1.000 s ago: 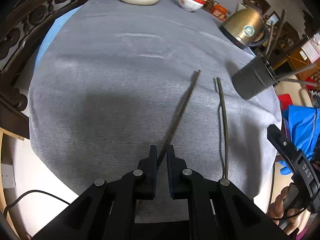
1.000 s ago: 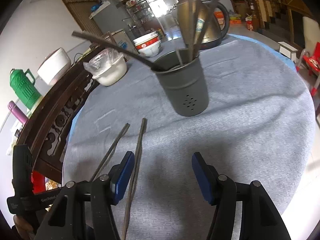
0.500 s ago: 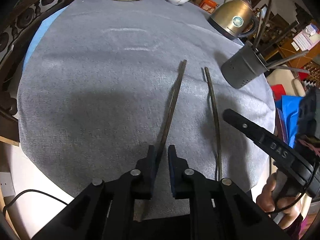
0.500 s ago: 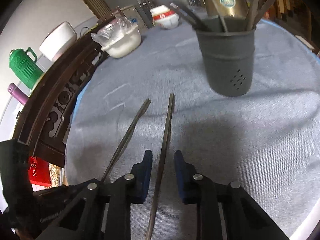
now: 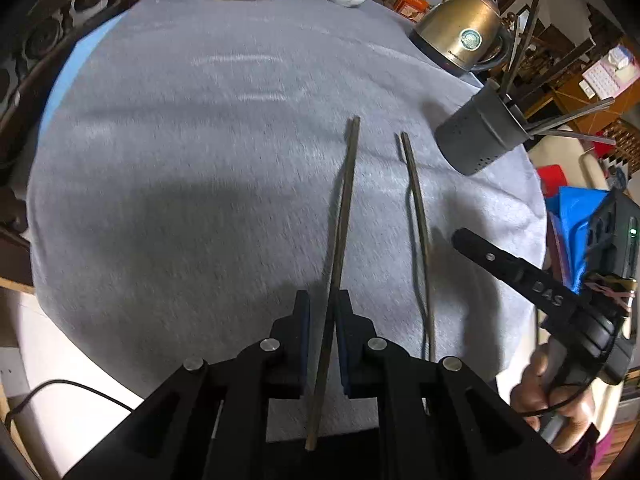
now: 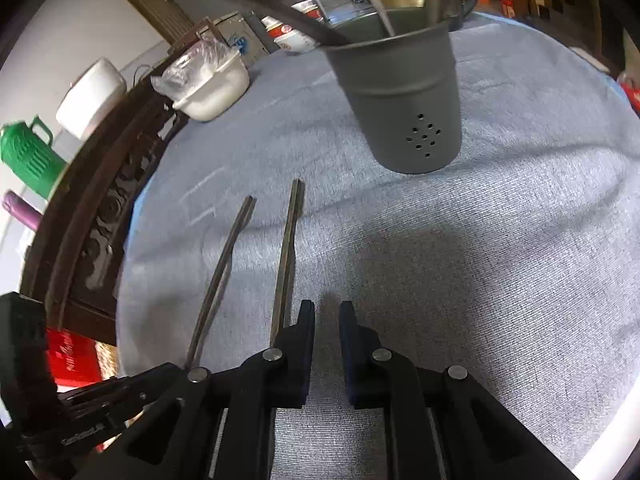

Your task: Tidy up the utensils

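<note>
Beside the kettle (image 5: pixel 460 36), a grey holder (image 6: pixel 404 96) — several chopsticks (image 5: pixel 520 36) inside.

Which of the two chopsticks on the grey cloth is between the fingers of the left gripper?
The left chopstick, farther from the grey holder: it passes between the fingers of the left gripper. The right chopstick lies free on the cloth.

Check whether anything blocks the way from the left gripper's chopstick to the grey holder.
Only the second chopstick lies flat on the cloth between the held chopstick and the holder; nothing upright.
</note>
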A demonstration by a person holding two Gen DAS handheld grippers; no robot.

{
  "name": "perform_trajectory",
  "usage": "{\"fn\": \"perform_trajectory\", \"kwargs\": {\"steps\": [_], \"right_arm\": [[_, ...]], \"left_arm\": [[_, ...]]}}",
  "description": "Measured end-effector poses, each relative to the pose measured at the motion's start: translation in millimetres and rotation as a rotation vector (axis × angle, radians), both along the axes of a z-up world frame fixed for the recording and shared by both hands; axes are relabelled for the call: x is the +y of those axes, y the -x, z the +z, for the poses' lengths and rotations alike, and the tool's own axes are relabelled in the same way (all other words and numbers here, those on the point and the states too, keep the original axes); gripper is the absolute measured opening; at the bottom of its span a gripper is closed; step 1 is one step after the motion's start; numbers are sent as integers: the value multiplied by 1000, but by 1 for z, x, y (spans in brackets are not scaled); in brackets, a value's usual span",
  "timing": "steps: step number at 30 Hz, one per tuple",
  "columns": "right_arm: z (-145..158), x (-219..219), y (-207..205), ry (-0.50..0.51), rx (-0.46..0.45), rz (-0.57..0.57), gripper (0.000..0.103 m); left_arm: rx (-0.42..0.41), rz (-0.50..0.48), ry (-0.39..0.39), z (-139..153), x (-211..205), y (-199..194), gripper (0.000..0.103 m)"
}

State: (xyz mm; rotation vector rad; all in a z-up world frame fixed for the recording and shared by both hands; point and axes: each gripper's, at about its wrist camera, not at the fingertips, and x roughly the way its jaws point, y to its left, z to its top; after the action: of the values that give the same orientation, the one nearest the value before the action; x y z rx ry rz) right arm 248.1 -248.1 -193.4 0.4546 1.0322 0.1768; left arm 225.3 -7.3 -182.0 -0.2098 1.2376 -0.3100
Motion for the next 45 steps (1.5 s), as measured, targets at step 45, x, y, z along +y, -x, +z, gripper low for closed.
{"fn": "perform_trajectory", "kwargs": {"steps": [45], "right_arm": [[6,57,-79,171,-95,111,29]], "left_arm": [[-52,-28,-163,10,5,-71,46]]}}
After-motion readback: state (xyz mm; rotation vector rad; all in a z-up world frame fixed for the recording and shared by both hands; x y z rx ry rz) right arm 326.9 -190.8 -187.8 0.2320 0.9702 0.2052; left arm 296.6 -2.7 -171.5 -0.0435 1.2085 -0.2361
